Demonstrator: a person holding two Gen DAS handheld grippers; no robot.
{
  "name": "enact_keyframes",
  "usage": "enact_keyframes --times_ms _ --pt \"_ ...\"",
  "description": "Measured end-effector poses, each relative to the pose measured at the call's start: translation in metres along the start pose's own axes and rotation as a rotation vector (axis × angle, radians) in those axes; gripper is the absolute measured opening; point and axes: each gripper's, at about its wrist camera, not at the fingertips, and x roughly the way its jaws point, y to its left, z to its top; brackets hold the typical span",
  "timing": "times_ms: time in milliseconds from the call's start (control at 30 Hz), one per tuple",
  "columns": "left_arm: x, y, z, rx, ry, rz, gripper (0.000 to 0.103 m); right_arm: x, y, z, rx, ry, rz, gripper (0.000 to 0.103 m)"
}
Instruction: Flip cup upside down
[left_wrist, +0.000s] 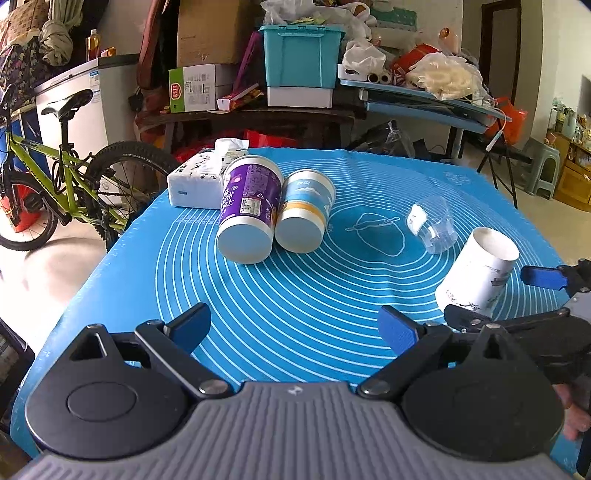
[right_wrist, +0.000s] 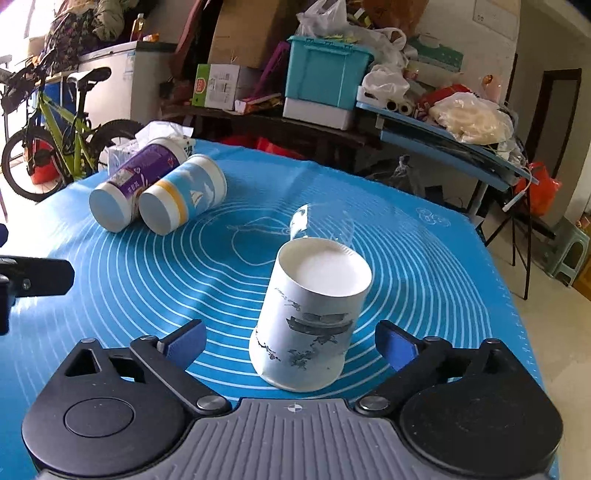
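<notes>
Cluttered shelves, a teal storage bin (left_wrist: 301, 55) and a green bicycle (left_wrist: 55, 173) ring a table covered by a blue baking mat (left_wrist: 295, 280) printed with white rings. On it the white paper cup (right_wrist: 314, 317), inked with a grey landscape, stands narrow end up and wide rim down, so it appears already inverted, its recessed base facing the ceiling. The right gripper (right_wrist: 291, 343) brackets it with both blue pads spread wide and clear of its sides, a stance that fits either a release or an approach. The left gripper (left_wrist: 295, 328) hovers open over bare mat, holding nothing, apparently kept out of the way. Two printed cups, purple (left_wrist: 249, 208) and blue-and-yellow (left_wrist: 304, 216), lie touching on their sides beside a tissue pack (left_wrist: 201, 177); a clear plastic cup (left_wrist: 432, 225) lies just behind the white one.
</notes>
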Motion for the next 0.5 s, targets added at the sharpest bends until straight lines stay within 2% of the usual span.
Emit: enact_keyframes --times_ms 233,500 --pt "-0.01 -0.003 -0.002 0.008 -0.005 -0.013 0.096 -0.025 -0.009 -0.006 0.1 0.036 0.009 0.103" --pt "-0.024 -0.011 -0.008 0.038 0.007 -0.052 0.096 -0.069 -0.015 -0.02 0.149 0.007 0.0 0.103"
